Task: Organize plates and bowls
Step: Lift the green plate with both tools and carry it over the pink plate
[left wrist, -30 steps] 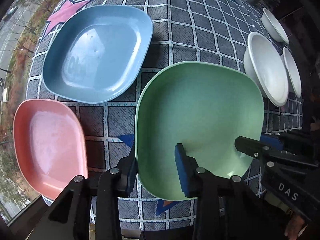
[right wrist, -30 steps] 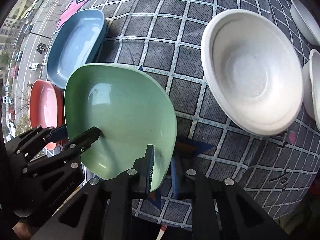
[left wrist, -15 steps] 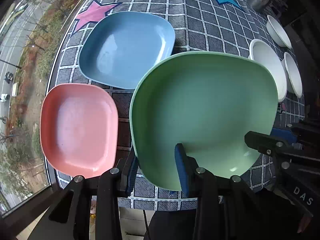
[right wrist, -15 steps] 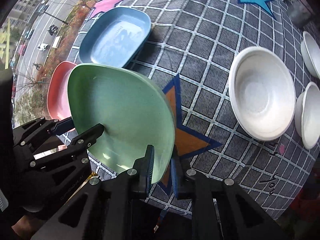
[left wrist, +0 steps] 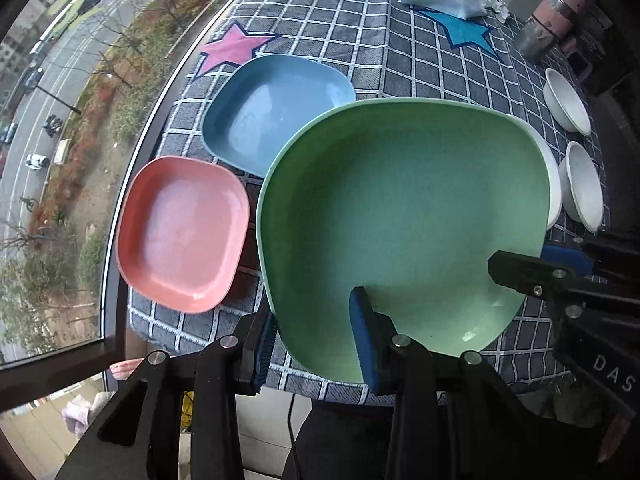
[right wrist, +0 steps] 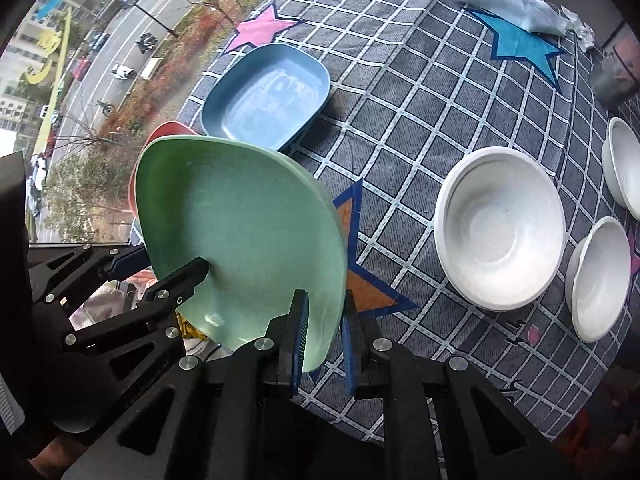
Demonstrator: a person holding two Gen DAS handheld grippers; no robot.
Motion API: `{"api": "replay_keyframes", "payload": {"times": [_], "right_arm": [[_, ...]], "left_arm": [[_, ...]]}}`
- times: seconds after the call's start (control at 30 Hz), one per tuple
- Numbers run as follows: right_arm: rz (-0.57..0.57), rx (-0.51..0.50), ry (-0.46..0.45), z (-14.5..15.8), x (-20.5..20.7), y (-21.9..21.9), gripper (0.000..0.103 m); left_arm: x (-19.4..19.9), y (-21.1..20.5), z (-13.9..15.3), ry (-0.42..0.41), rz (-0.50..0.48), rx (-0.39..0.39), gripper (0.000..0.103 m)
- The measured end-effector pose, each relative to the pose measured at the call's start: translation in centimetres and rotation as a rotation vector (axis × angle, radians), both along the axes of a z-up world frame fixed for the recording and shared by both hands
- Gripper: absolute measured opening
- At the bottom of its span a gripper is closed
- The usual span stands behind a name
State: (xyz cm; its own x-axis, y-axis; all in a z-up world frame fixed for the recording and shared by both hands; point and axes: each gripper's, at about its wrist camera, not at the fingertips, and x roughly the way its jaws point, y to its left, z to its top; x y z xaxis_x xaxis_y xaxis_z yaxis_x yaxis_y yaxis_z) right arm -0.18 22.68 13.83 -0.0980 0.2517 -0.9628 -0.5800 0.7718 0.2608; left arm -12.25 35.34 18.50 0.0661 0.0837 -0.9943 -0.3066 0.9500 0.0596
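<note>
A green square plate point(left wrist: 400, 220) hangs above the checked tablecloth point(left wrist: 400, 60), held by both grippers. My left gripper point(left wrist: 314, 338) is shut on its near rim, one blue pad inside and one underneath. My right gripper point(right wrist: 324, 336) is shut on the plate's point(right wrist: 240, 232) other near edge, and its fingers point(left wrist: 536, 276) show at the right of the left wrist view. On the cloth lie a blue plate point(left wrist: 276, 112) and a pink plate point(left wrist: 180, 232) at the left. A large white bowl point(right wrist: 500, 228) and two smaller white bowls point(right wrist: 600, 276) point(right wrist: 624, 160) stand at the right.
A crumpled pale cloth point(right wrist: 512, 0) and a metal can point(left wrist: 540, 36) sit at the far end of the table. The table's left edge point(left wrist: 120, 240) runs along a window over a street. An orange star patch point(right wrist: 360, 288) lies beneath the held plate.
Both grippers have risen with the green plate, lifting it off the cloth. The table looks farther away, and the orange star under the plate has come into view.
</note>
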Motion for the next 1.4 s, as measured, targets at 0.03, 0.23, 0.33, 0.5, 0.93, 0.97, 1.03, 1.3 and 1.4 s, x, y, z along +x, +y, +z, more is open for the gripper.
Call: {"api": "replay_keyframes", "payload": {"times": [0.03,0.23,0.33,0.5,0.93,0.97,1.03,1.3,1.4], "right_arm": [[0.007,0.01,0.005,0.0,-0.4,0.0,0.018],[0.093,0.032,0.054,-0.7,-2.4,0.2,0.018],[0.139,0.015,0.044,-0.7,-2.9,1.3,0.018],[0.079,0.001,0.088,-1.9,-1.1,3.5,0.018],[0.07,-0.01,0.158,-5.4,-1.7,16.6,0.018],[0.059,-0.002,0.167,-5.8,-1.6,17.4,0.018],[0.046,0.01,0.184,-6.6,-1.5,19.0,0.018],[-0.013,-0.017,0.164,-6.9,-0.4,18.5,0.019],[-0.082,-0.027,0.156,-6.7,0.9,16.8,0.019]], "left_arm": [[-0.4,-0.1,-0.1,-0.002,0.01,0.007,0.039],[-2.0,0.7,-1.0,0.023,0.098,0.039,0.039],[-1.6,1.2,-1.4,0.025,0.092,0.033,0.039],[-0.2,3.9,-2.0,0.032,0.05,0.023,0.039],[0.3,15.6,-5.4,0.124,0.007,0.099,0.041],[0.5,16.3,-5.8,0.134,0.005,0.107,0.042],[0.8,17.5,-6.9,0.157,0.0,0.111,0.042],[2.0,17.2,-6.3,0.101,-0.043,0.044,0.043],[3.0,16.1,-5.6,0.068,-0.079,0.022,0.046]]}}
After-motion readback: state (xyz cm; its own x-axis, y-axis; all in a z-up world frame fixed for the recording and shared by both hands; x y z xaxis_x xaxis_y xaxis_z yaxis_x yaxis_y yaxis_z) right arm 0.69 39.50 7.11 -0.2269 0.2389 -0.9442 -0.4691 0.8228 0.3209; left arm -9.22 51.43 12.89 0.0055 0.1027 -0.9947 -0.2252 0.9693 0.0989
